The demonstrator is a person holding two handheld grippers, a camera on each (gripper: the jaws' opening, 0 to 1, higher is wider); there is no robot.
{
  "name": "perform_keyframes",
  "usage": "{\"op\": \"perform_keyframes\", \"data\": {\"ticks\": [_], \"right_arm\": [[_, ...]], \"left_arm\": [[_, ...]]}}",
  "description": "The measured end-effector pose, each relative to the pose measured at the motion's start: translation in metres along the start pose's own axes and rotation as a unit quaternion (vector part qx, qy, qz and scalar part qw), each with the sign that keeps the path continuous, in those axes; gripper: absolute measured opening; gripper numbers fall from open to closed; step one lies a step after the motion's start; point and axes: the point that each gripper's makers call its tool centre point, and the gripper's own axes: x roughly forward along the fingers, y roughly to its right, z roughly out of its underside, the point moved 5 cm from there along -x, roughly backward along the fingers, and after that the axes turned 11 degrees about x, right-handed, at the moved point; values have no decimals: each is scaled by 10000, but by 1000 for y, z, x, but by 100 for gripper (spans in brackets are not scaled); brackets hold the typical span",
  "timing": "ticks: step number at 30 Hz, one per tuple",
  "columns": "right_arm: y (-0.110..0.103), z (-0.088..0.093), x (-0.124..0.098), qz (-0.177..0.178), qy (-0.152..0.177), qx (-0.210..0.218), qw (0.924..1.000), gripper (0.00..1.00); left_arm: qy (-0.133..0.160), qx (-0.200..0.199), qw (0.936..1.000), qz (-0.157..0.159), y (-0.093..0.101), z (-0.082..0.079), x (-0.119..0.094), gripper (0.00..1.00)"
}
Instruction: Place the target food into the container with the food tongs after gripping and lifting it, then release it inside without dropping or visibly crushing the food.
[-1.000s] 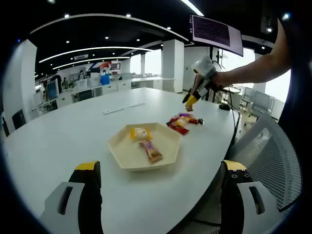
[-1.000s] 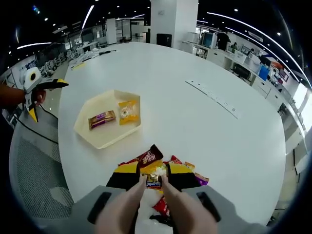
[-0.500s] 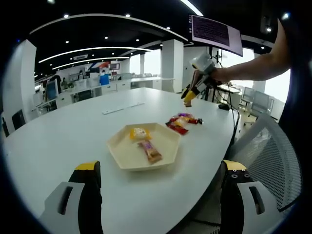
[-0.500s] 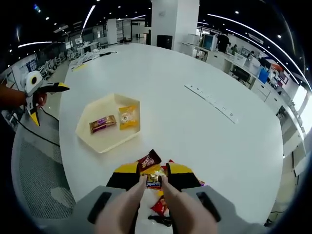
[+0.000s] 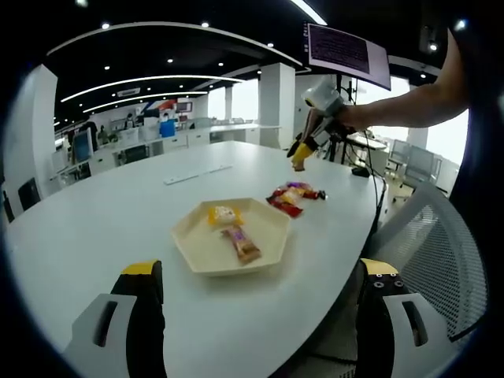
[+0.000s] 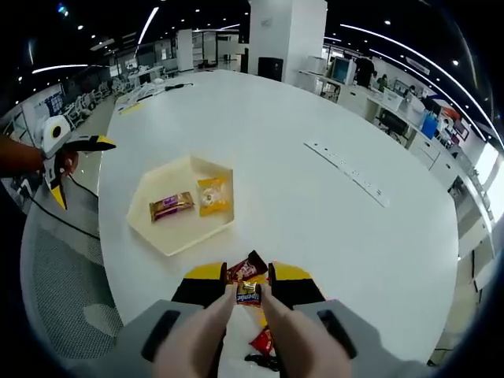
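Observation:
My right gripper (image 6: 250,277) is shut on beige food tongs (image 6: 203,335), and the tong tips pinch a small wrapped candy (image 6: 248,294) held above the snack pile (image 6: 247,268). In the left gripper view that same gripper (image 5: 300,157) hangs in the air past the pile (image 5: 293,194), on a person's outstretched arm. A cream hexagonal tray (image 6: 142,221) holds a yellow packet (image 6: 213,195) and a brown bar (image 6: 172,206). The tray (image 5: 197,260) lies just ahead of my left gripper (image 5: 260,268), which is wide open with nothing in it. In the right gripper view the left gripper (image 6: 83,173) stands open beyond the tray.
Everything sits on a large white round table (image 6: 331,220) whose edge (image 5: 346,236) curves close to the pile. A mesh office chair (image 5: 437,244) stands beside that edge. A long white strip (image 6: 346,169) lies farther across the table. Desks and monitors fill the background.
My right gripper has risen from the pile with the candy in the tongs and drifted toward the tray. The left gripper has stayed still.

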Motion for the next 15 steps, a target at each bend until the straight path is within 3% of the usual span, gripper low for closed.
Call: {"op": "perform_keyframes", "data": {"ticks": [15], "right_arm": [[-23,-25,15,-214,9,-216,9995,20]], "left_arm": [[62,-17,10000,-62,-3,-1,-1,99]]}}
